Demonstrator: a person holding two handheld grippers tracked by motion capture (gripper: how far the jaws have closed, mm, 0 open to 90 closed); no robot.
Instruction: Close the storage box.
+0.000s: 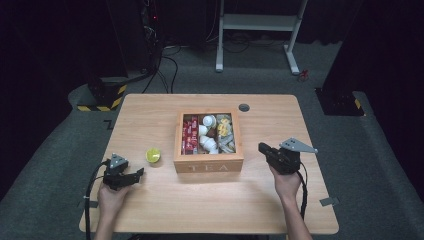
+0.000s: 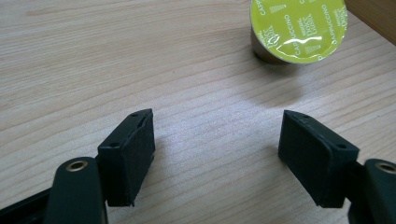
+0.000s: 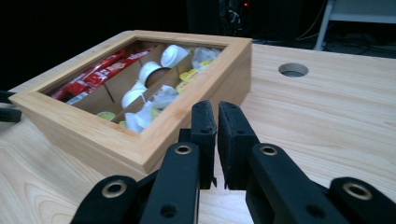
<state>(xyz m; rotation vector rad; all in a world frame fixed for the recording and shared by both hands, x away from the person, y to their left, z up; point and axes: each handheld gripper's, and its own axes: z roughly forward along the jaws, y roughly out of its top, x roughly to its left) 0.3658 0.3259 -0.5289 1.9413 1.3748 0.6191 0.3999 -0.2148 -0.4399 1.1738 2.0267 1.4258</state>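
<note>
Two jaws of my left gripper (image 2: 217, 156) stand spread, the green capsule (image 2: 299, 29) at one o'clock beside the tea box (image 1: 208, 163), so I should probably centre before closing, right gripper (image 3: 217, 140) pressed together.

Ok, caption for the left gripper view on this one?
Left gripper, jaws wide open above the wooden table, facing a lime-lidded cappuccino capsule just ahead.
</note>
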